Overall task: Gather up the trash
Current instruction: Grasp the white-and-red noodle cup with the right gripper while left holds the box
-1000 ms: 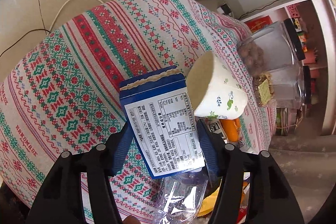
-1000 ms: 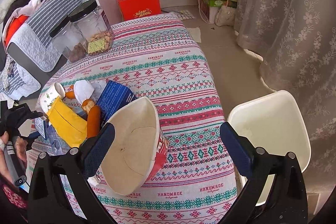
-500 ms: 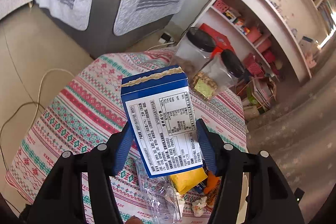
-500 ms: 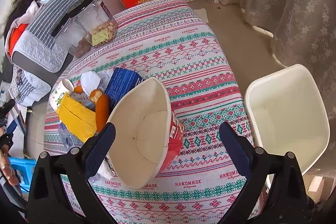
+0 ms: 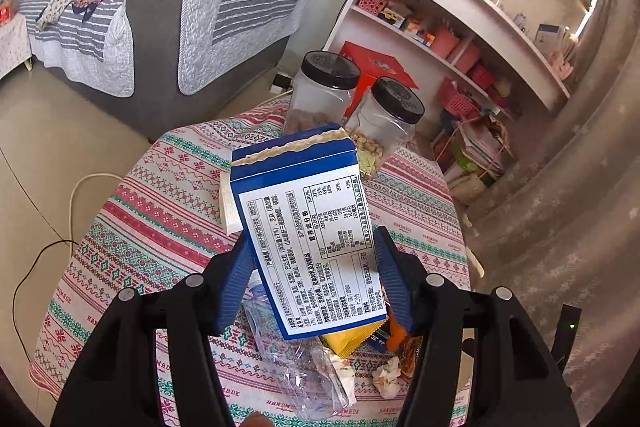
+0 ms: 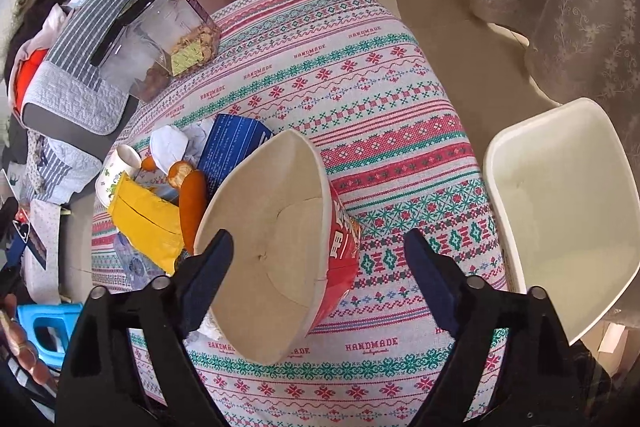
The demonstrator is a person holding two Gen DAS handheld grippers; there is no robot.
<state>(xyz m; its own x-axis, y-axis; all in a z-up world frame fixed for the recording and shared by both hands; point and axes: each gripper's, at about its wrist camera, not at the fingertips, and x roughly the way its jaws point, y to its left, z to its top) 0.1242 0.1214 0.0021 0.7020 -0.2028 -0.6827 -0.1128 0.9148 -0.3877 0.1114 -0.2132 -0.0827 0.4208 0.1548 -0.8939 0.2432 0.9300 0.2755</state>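
Above the patterned surface (image 5: 160,227), left gripper (image 5: 312,279) clamped on a blue carton (image 5: 308,227), both blue pads pressed against its sides, nutrition label facing the camera, torn top edge up and away. Lifted clear of the cloth, with the litter pile beneath: crumpled clear plastic bottle (image 5: 304,367), yellow wrapper (image 5: 352,339), wad of tissue (image 5: 386,379). Beyond the carton, two clear jars with black lids (image 5: 356,107) standing on the far edge, grey sofa (image 5: 160,39) behind.

On the right, gripper (image 6: 318,263) jaws spread wide, having just eased slightly narrower, around a squashed red paper bowl (image 6: 280,247) lying on its side with the pale inside showing. Left pad at the bowl's rim, contact hard to judge; right pad well apart from the red wall. No grip visible. Bowl resting on the cloth beside an orange peel (image 6: 192,199), a second yellow-wrapper view (image 6: 144,223), a flowered paper cup (image 6: 116,171) and another blue carton (image 6: 232,147). White bin (image 6: 560,211) just beside the surface's right edge, off the cloth
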